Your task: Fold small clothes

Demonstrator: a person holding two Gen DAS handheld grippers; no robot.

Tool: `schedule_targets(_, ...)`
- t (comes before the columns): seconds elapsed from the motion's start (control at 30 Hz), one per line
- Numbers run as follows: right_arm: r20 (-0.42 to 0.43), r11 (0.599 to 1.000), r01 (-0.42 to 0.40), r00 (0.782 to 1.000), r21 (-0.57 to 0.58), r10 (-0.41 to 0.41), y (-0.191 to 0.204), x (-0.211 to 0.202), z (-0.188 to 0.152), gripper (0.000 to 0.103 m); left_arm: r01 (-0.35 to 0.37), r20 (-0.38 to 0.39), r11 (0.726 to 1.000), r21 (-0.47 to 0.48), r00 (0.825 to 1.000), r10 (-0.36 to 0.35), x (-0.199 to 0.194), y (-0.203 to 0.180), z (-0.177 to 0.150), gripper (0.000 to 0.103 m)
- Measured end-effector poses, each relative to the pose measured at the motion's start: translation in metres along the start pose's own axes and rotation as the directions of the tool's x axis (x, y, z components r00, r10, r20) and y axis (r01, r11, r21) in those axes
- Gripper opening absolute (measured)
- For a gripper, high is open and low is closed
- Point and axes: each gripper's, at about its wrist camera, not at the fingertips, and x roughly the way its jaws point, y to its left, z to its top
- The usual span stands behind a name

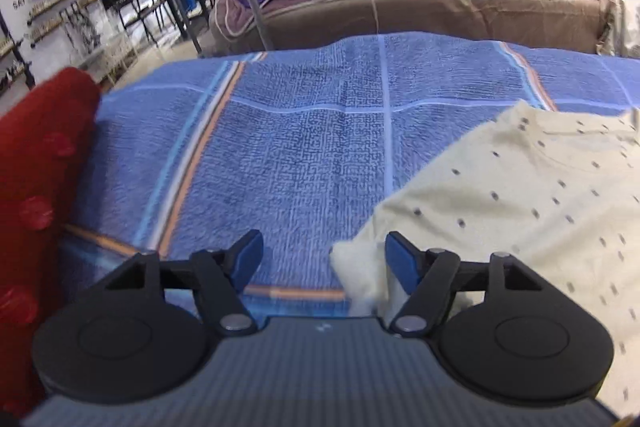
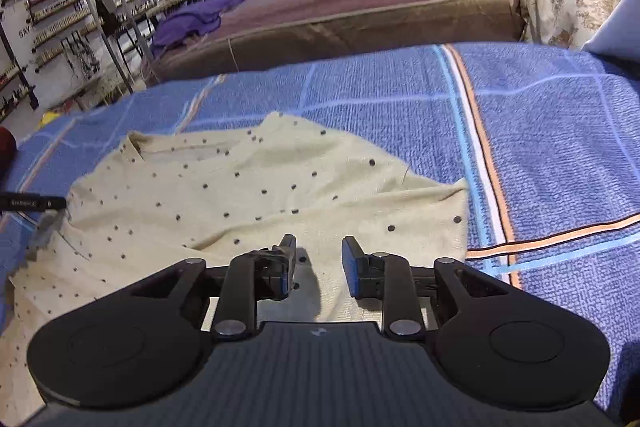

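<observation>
On the far left of my left wrist view I see a red cushion point(image 1: 36, 187) with round buttons, lying at the edge of the blue striped blanket point(image 1: 304, 155) that covers the work surface. My left gripper point(image 1: 322, 261) points down at this blanket. Its jaws stand apart and the pads press on nothing. The left blue pad is over bare blanket, and the right pad is just beside a turned-up corner of the cream dotted garment point(image 1: 520, 195). This corner lies between the two fingers, close to the right one, but I cannot tell if the pad touches it. The garment spreads from there to the right edge of this view, flat, with some wrinkles near its neck.

In the right wrist view the same garment point(image 2: 248, 195) lies in the middle and left part of the blanket point(image 2: 560, 155), its neck opening towards the far side. My right gripper point(image 2: 318, 263) hangs over the near hem of the garment. Its jaws are also apart, with only flat cloth under the gap and nothing clamped. At the left edge a dark finger of the other gripper point(image 2: 34, 204) reaches to the garment's side. Behind the blanket stands a brown bed point(image 2: 360, 7) with a purple cloth point(image 2: 192, 19) on it.
</observation>
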Motion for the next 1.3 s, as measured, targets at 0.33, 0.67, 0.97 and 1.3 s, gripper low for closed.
schedule_targets(0.33,-0.026,0.991,-0.06,0.998,-0.118,0.057,0.007,-0.124,-0.074,0.1,0.205,-0.048,0.977,-0.062,0.977,-0.208,-0.125,0.01,-0.135,0.09)
schedule_targets(0.67,-0.137,0.994,-0.024,0.991,-0.109,0.009,-0.007,-0.191,-0.153,0.101,0.16,-0.08,0.984,-0.083,0.983,-0.166,-0.181,-0.003,-0.232,0.091)
schedule_targets(0.97,-0.181,0.994,-0.093,0.978,0.057,0.102,-0.026,-0.205,-0.191,0.101,0.149,-0.09,0.982,-0.119,0.983,-0.16,-0.21,-0.003,-0.265,0.091)
schedule_targets(1.3,-0.202,0.974,-0.161,0.96,0.162,0.192,-0.042,-0.213,-0.204,0.101,0.246,-0.094,0.914,-0.324,0.953,-0.289,-0.218,0.011,-0.301,0.072)
